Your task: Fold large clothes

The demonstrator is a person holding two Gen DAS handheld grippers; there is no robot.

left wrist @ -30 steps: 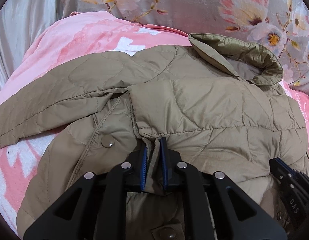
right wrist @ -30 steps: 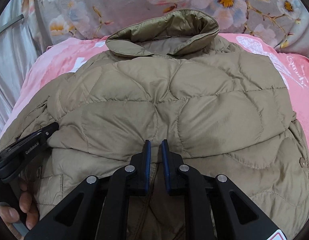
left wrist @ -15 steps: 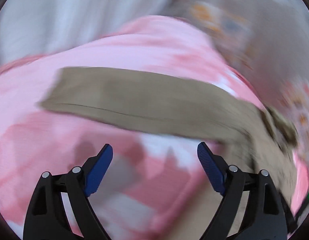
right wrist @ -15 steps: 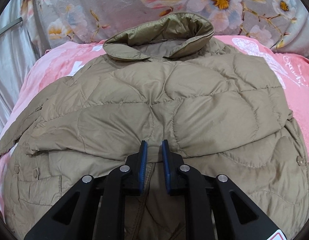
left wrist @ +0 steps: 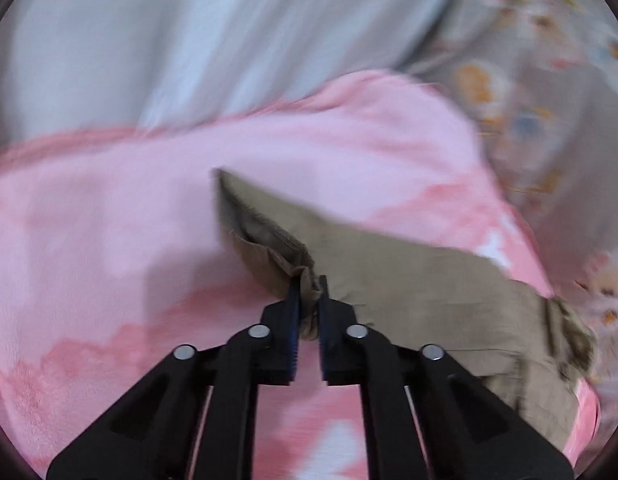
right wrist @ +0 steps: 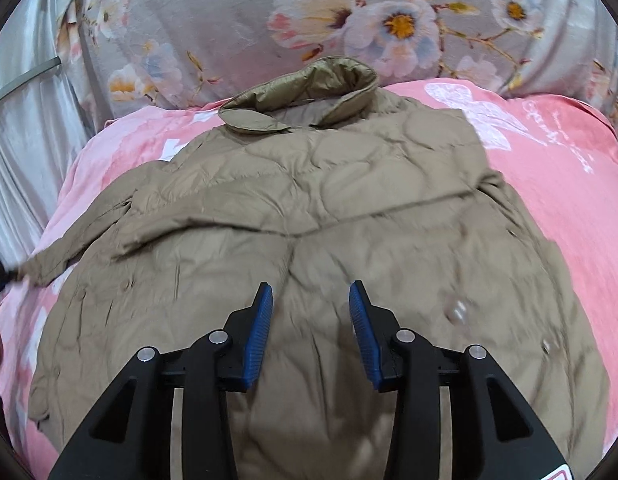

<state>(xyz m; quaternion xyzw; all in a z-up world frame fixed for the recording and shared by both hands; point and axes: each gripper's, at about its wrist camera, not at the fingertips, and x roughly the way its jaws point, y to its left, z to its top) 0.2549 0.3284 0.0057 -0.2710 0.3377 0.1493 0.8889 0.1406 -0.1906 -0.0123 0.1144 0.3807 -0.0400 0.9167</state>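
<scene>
Tan quilted jacket [right wrist: 309,208] spread on the pink blanket [right wrist: 569,184], collar [right wrist: 301,96] toward the floral fabric [right wrist: 269,8]. Left gripper [left wrist: 307,300] fingers clenched on the sleeve cuff [left wrist: 269,240]. Right gripper [right wrist: 311,312] fingers parted, gripping nothing, over the jacket body.

Khaki-tan quilted jacket [right wrist: 309,208], with a shinier olive tone inside the collar [right wrist: 309,84]. Pink blanket [right wrist: 569,200] under it, patterned with paler pink and white shapes. Grey floral cloth [right wrist: 249,12] along the blanket's far edge, with pink, white and blue flowers. Black grippers with blue pads [right wrist: 261,332].
</scene>
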